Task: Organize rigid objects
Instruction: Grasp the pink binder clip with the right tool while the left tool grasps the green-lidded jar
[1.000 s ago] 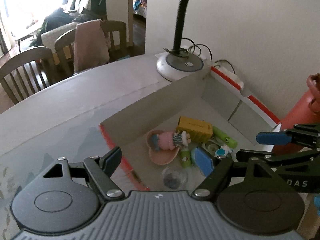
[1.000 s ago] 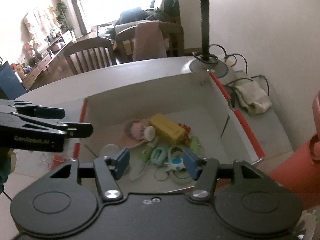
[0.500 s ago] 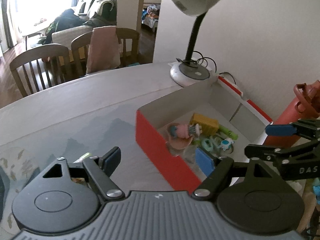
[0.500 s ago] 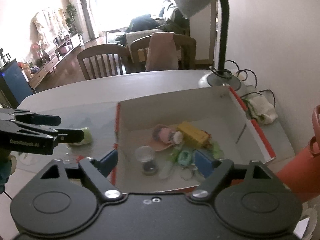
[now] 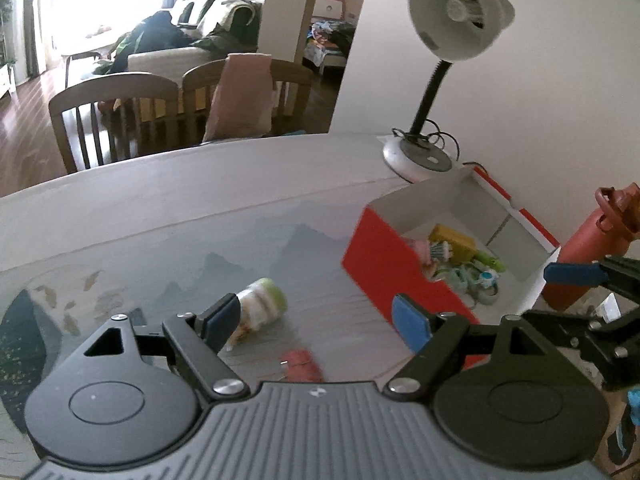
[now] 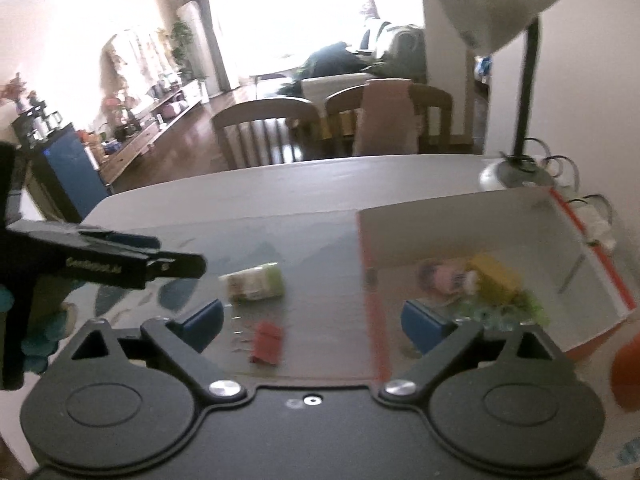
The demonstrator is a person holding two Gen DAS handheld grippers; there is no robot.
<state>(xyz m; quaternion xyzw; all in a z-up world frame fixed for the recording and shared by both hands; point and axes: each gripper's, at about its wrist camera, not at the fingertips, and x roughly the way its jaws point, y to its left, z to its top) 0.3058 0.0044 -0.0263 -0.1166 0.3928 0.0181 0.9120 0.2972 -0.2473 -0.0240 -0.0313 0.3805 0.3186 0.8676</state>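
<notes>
Table with bottle, red clip, box, lamp.

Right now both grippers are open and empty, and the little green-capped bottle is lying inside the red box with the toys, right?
Not quite. The green-capped bottle lies on the table, outside the red box, as the left wrist view shows. The rest holds: the left gripper and right gripper are both open and empty.

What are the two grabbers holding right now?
Nothing. The left gripper and right gripper are both open and empty. The little bottle and red clip lie loose on the table.
</notes>
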